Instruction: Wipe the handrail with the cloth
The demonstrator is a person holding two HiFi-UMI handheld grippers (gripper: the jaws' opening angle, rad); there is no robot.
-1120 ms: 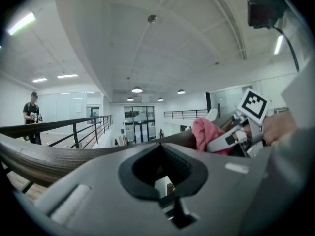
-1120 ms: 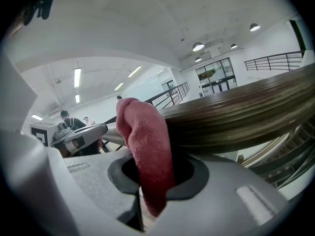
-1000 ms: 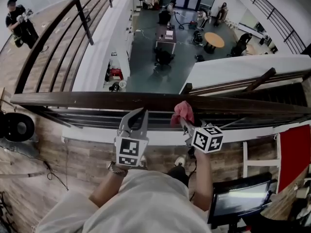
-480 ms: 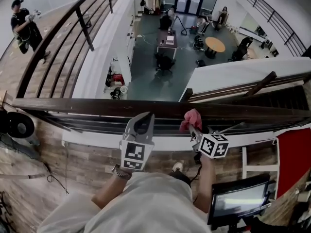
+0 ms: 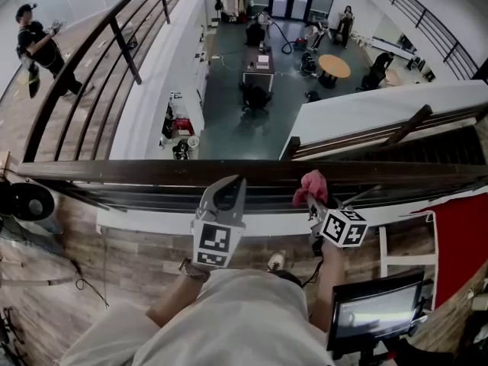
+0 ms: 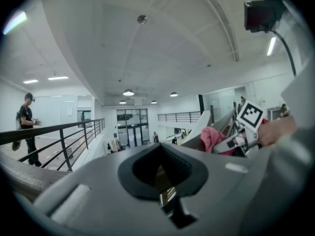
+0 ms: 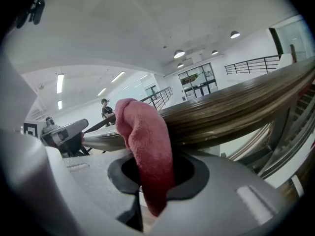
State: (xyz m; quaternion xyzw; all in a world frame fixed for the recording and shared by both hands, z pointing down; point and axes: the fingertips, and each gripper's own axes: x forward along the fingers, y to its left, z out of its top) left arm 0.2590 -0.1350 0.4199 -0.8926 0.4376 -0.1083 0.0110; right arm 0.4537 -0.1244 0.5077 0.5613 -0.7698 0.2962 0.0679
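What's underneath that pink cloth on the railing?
The dark wooden handrail; the right gripper holds the cloth against it. The patch of handrail directly beneath the cloth is covered and cannot be seen.

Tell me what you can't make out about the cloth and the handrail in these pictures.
- Whether the cloth touches the handrail: head view, the bunched cloth covers the spot.
- Ends of the handrail: head view, cut off at both edges.
- Tips of the right claw: head view, buried under the cloth.
- Details of the people on the floor below: head view, too small.
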